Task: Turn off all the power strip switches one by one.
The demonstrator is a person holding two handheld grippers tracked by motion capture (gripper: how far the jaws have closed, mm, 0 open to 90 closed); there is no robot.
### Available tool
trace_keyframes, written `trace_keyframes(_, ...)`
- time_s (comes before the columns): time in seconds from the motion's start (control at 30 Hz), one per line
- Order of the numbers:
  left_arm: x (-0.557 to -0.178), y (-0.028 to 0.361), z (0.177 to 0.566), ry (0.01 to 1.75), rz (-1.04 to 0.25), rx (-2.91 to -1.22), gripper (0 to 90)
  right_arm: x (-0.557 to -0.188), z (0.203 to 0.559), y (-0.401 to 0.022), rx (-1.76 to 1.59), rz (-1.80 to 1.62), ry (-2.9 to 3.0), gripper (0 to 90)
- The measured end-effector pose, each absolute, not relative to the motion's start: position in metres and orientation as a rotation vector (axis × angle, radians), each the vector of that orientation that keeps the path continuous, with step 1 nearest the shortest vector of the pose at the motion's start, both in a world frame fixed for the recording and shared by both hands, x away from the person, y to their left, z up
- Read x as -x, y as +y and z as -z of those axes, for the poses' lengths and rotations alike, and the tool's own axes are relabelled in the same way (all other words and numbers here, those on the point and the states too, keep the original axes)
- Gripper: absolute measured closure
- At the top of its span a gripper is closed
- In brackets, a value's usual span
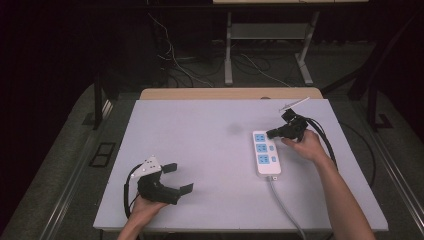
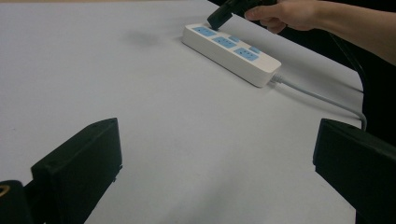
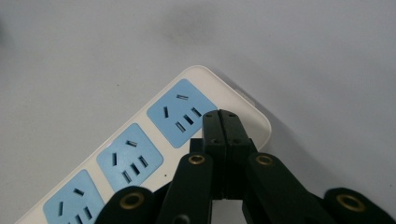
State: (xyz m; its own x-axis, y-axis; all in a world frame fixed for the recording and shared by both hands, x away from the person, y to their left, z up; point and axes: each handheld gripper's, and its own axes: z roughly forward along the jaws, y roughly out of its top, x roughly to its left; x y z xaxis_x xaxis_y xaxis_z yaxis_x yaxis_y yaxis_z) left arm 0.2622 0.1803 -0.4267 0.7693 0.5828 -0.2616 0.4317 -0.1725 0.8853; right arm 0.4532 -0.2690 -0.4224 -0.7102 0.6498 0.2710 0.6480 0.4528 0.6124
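- Right tongs (image 3: 223,122), jaws pressed together and holding nothing, rest their tip at the far socket's switch on the white power strip (image 1: 265,152).
- Left tongs (image 1: 175,178) gape wide, empty, near the counter (image 1: 200,125) front edge.
- Step, as I judge: pressing that switch; next, push straight down, then lift.

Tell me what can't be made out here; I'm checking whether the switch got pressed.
- Right gripper view: the closed right hand-held gripper covers the power strip beside its end socket; contact unclear.
- High view: the strip's switches are too small to read.
- High view: the cable runs off the bottom edge.
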Motion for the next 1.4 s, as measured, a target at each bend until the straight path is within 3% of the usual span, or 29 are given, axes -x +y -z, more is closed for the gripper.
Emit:
trace_keyframes(0.8, -0.260, 0.181, 0.426, 0.788, -0.153, -1.788, 0.0, -0.428, 0.389, -0.275, -1.187, -1.107, 2.612, 89.7)
trace_keyframes(0.97, -0.260, 0.181, 0.426, 0.783, -0.152, -1.786, 0.0, -0.414, 0.384, -0.282, -1.224, -1.124, 2.557, 79.6)
trace_keyframes(1.17, -0.260, 0.179, 0.425, 0.781, -0.148, -1.786, 0.0, -0.395, 0.379, -0.297, -1.284, -1.153, 2.477, 61.3)
trace_keyframes(1.4, -0.260, 0.179, 0.425, 0.783, -0.146, -1.782, 0.0, -0.372, 0.370, -0.312, -1.378, -1.227, 2.367, 30.8)
